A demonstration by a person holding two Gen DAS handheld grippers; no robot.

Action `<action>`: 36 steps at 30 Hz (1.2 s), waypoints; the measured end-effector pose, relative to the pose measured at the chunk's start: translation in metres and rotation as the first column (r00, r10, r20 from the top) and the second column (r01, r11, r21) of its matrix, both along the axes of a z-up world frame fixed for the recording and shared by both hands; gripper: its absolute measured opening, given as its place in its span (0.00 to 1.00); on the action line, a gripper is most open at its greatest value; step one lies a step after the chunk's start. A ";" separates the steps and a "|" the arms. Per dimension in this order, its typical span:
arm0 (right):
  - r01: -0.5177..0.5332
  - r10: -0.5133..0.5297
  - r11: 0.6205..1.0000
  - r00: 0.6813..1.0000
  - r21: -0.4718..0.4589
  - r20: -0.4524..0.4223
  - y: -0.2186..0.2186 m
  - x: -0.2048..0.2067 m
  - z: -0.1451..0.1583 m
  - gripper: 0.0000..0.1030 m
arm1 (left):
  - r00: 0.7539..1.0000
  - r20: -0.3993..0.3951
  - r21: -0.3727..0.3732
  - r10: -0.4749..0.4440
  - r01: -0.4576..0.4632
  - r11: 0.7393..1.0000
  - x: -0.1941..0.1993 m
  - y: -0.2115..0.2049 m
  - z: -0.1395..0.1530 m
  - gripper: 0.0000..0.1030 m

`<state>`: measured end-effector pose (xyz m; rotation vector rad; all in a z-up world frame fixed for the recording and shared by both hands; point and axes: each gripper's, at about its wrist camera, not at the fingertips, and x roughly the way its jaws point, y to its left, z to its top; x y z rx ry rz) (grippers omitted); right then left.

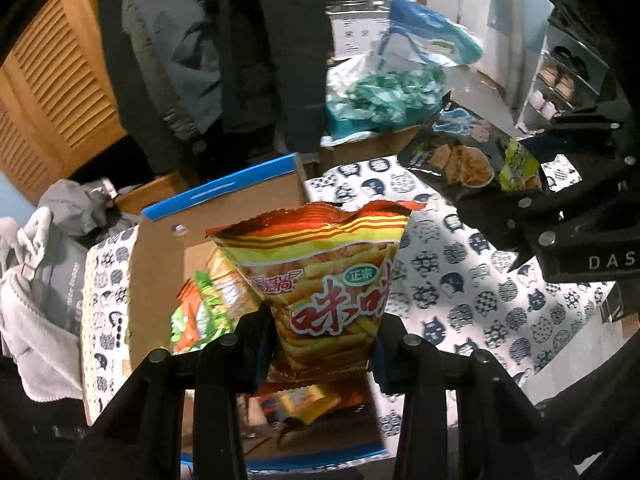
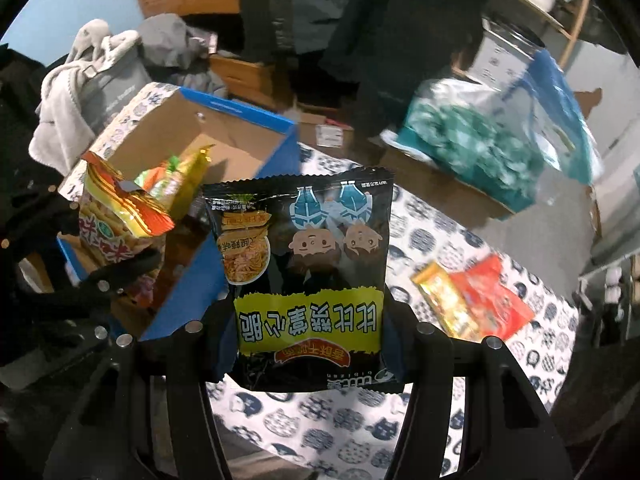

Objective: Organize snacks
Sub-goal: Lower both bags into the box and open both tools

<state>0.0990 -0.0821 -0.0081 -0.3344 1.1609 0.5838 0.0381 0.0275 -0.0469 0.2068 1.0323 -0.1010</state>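
My left gripper (image 1: 324, 344) is shut on an orange and yellow chip bag (image 1: 324, 276), held upright over the blue-rimmed cardboard box (image 1: 224, 188). Green and orange snack packets (image 1: 200, 312) and a small yellow packet (image 1: 308, 400) lie inside the box. My right gripper (image 2: 308, 344) is shut on a black snack bag (image 2: 308, 264) with a yellow label, held above the cat-print tablecloth (image 2: 340, 436) just right of the box (image 2: 240, 120). The chip bag (image 2: 116, 220) shows at the left in the right wrist view, and the black bag (image 1: 468, 152) at the upper right in the left wrist view.
A red and yellow packet (image 2: 476, 304) lies on the cloth to the right. A carton with teal bags (image 2: 468, 148) stands at the back, beside a blue plastic bag (image 1: 428, 32). Grey clothes (image 1: 40, 280) are heaped left of the box. Dark coats (image 1: 224, 40) hang behind.
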 end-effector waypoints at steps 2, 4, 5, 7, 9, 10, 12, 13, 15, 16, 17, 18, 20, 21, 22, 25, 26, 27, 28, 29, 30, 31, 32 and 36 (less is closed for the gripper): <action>-0.018 0.018 1.000 1.000 0.003 -0.006 0.015 0.002 -0.002 0.56 | 1.000 -0.003 -0.003 0.021 -0.021 1.000 0.000 0.012 -0.002 0.39; -0.036 0.036 0.999 0.999 0.007 -0.016 0.028 0.003 -0.004 0.56 | 0.999 -0.011 -0.018 0.046 -0.046 0.999 0.001 0.023 -0.005 0.39; -0.044 0.044 0.999 0.999 0.008 -0.021 0.035 0.004 -0.005 0.56 | 0.998 -0.015 -0.021 0.056 -0.057 0.998 0.001 0.029 -0.007 0.39; -0.062 0.062 0.998 0.998 0.005 -0.027 0.048 0.005 -0.008 0.56 | 0.997 -0.019 -0.022 0.080 -0.081 0.997 0.002 0.040 -0.011 0.39; -0.079 0.079 0.997 0.997 0.000 -0.024 0.061 0.005 -0.010 0.56 | 0.995 -0.026 -0.028 0.099 -0.100 0.995 0.002 0.051 -0.014 0.39; -0.084 0.084 0.996 0.996 0.000 -0.027 0.065 0.005 -0.011 0.56 | 0.994 -0.030 -0.034 0.109 -0.110 0.993 0.002 0.056 -0.016 0.39; -0.096 0.096 0.995 0.995 0.009 -0.039 0.073 0.006 -0.014 0.56 | 0.991 -0.038 -0.039 0.125 -0.127 0.991 0.003 0.066 -0.020 0.39; -0.101 0.102 0.995 0.994 0.010 -0.046 0.078 0.006 -0.015 0.56 | 0.990 -0.042 -0.041 0.135 -0.137 0.990 0.002 0.070 -0.022 0.39; -0.109 0.109 0.994 0.993 0.004 -0.050 0.086 0.007 -0.018 0.56 | 0.987 -0.049 -0.044 0.150 -0.152 0.987 0.002 0.078 -0.025 0.39; -0.112 0.112 0.994 0.992 0.001 -0.051 0.089 0.007 -0.019 0.56 | 0.986 -0.052 -0.045 0.158 -0.160 0.986 0.001 0.082 -0.027 0.40; -0.115 0.115 0.993 0.992 0.000 -0.056 0.092 0.008 -0.021 0.56 | 0.985 -0.054 -0.046 0.164 -0.166 0.985 0.001 0.085 -0.029 0.40; -0.119 0.119 0.993 0.991 0.003 -0.062 0.096 0.008 -0.022 0.56 | 0.983 -0.058 -0.046 0.172 -0.175 0.984 0.001 0.088 -0.030 0.40; -0.126 0.126 0.992 0.990 0.010 -0.069 0.102 0.008 -0.024 0.56 | 0.980 -0.069 -0.049 0.186 -0.190 0.981 0.000 0.093 -0.034 0.40; -0.132 0.133 0.991 0.988 0.011 -0.074 0.106 0.009 -0.025 0.56 | 0.978 -0.075 -0.051 0.196 -0.200 0.978 0.000 0.097 -0.035 0.40; -0.136 0.136 0.991 0.988 0.011 -0.077 0.109 0.009 -0.026 0.56 | 0.976 -0.080 -0.052 0.201 -0.205 0.977 0.000 0.100 -0.037 0.40; -0.145 0.146 0.989 0.986 0.013 -0.085 0.117 0.008 -0.029 0.56 | 0.972 -0.091 -0.058 0.218 -0.224 0.973 -0.001 0.106 -0.039 0.46; -0.147 0.148 0.989 0.985 0.018 -0.087 0.119 0.008 -0.030 0.56 | 0.970 -0.091 -0.057 0.224 -0.230 0.971 -0.001 0.108 -0.039 0.57; -0.146 0.148 0.989 0.985 0.023 -0.090 0.121 0.008 -0.030 0.58 | 0.969 -0.087 -0.056 0.232 -0.237 0.970 -0.001 0.109 -0.038 0.63; -0.146 0.147 0.989 0.985 0.025 -0.092 0.121 0.008 -0.029 0.60 | 0.967 -0.077 -0.053 0.242 -0.247 0.968 -0.002 0.111 -0.037 0.71; -0.145 0.147 0.989 0.985 0.025 -0.092 0.122 0.009 -0.029 0.61 | 0.966 -0.068 -0.050 0.250 -0.254 0.966 -0.002 0.112 -0.035 0.73; -0.145 0.147 0.989 0.985 0.025 -0.089 0.122 0.009 -0.028 0.67 | 0.964 -0.063 -0.048 0.257 -0.261 0.964 -0.003 0.114 -0.034 0.73; -0.144 0.146 0.989 0.986 0.027 -0.084 0.122 0.009 -0.027 0.70 | 0.963 -0.060 -0.049 0.264 -0.267 0.962 -0.003 0.116 -0.033 0.73; -0.141 0.143 0.990 0.987 0.029 -0.079 0.120 0.009 -0.026 0.71 | 0.961 -0.059 -0.053 0.271 -0.274 0.960 -0.003 0.118 -0.032 0.74; -0.131 0.133 0.991 0.989 0.035 -0.067 0.113 0.010 -0.020 0.73 | 0.958 -0.064 -0.072 0.278 -0.283 0.957 -0.001 0.117 -0.029 0.75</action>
